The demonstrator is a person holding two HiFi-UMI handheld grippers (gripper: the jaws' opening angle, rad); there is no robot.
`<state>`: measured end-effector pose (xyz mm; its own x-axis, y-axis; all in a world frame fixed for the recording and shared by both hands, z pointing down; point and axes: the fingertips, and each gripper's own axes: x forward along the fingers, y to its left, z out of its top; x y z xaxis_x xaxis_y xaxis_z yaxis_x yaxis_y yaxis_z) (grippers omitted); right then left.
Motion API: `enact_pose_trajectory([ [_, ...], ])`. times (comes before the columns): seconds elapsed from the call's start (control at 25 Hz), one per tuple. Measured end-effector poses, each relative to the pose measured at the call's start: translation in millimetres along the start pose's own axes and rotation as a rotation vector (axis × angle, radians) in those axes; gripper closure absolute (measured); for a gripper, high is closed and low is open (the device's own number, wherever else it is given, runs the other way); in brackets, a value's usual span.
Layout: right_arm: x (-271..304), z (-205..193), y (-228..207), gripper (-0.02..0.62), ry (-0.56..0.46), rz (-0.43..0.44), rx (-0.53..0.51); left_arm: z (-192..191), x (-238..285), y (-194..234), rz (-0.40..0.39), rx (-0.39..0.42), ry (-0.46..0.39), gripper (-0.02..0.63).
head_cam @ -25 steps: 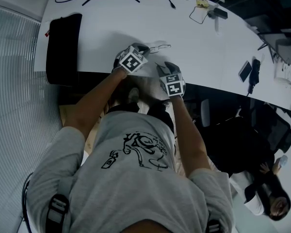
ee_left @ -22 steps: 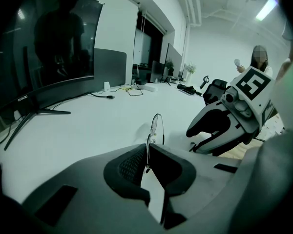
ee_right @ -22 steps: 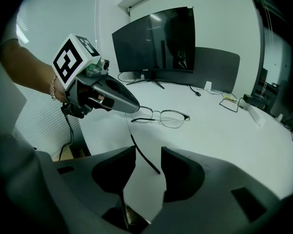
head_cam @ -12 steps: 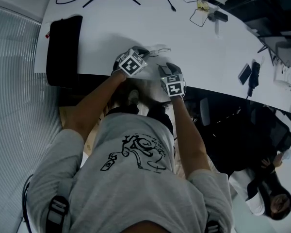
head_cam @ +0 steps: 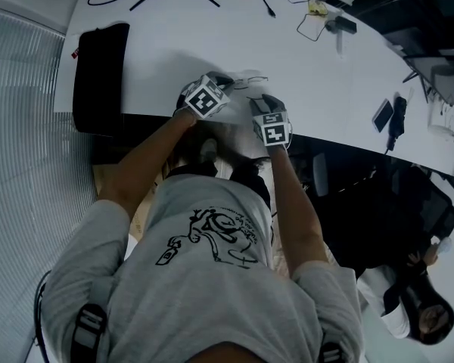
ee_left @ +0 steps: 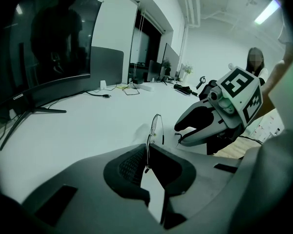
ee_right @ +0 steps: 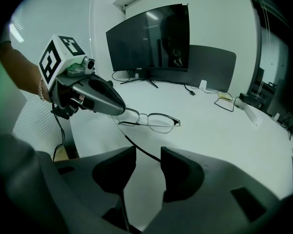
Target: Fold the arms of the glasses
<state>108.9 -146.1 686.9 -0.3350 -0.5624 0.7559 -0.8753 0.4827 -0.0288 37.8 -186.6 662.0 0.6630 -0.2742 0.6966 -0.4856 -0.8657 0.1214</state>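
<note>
White and broadly curved, the counter (head_cam: 166,44) fills the upper half of the head view, in an office with more desks and screens further back. Toward its back edge a large, dark curved monitor (ee_right: 151,40) stands on a splayed foot. The person in a grey printed T-shirt (head_cam: 204,278) leans over the front edge with both forearms stretched forward. A second person (head_cam: 420,308) sits low at the right of the head view, near a black office chair (head_cam: 386,210). On the far left of the counter lies a long black mat (head_cam: 98,74), and a phone (head_cam: 382,110) rests well off to the right.

Both tools meet near the counter's front edge. The left tongs (ee_left: 147,162) are clenched on the glasses (ee_right: 154,122), gripping the thin metal frame at one outer end, so in the left gripper view the frame shows edge-on, rising out of the narrow gap. The right tongs (ee_right: 147,162) stand released with a clear gap between the pads. They point at the glasses from the side.

The glasses are just beyond the front edge, between the two tools, lenses turned toward the right tongs; whether they touch the counter cannot be told. One slim dark arm (ee_right: 136,147) reaches out from the held end of the frame and runs into the gap of the right tongs, neither pad pressing on it.
</note>
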Motion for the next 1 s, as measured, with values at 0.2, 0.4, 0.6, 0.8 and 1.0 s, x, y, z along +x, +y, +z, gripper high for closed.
enact_pose_trajectory([
  [0.2, 3, -2, -4, 0.428, 0.003, -0.005, 0.005, 2, 0, -4, -0.017, 0.006, -0.006, 0.568],
  [0.4, 4, -1, -9, 0.427, 0.005, -0.011, 0.005, -1, -1, -8, -0.030, -0.008, 0.011, 0.568],
  [0.6, 6, 0, -13, 0.426, 0.007, -0.016, 0.004, -5, -1, -12, -0.054, -0.018, 0.039, 0.568],
  [0.8, 8, 2, -14, 0.426, 0.009, -0.011, 0.006, -6, -2, -14, -0.068, -0.023, 0.053, 0.568],
  [1.0, 10, 2, -19, 0.426, 0.011, -0.015, 0.007, -7, -1, -19, -0.083, -0.022, 0.061, 0.568],
])
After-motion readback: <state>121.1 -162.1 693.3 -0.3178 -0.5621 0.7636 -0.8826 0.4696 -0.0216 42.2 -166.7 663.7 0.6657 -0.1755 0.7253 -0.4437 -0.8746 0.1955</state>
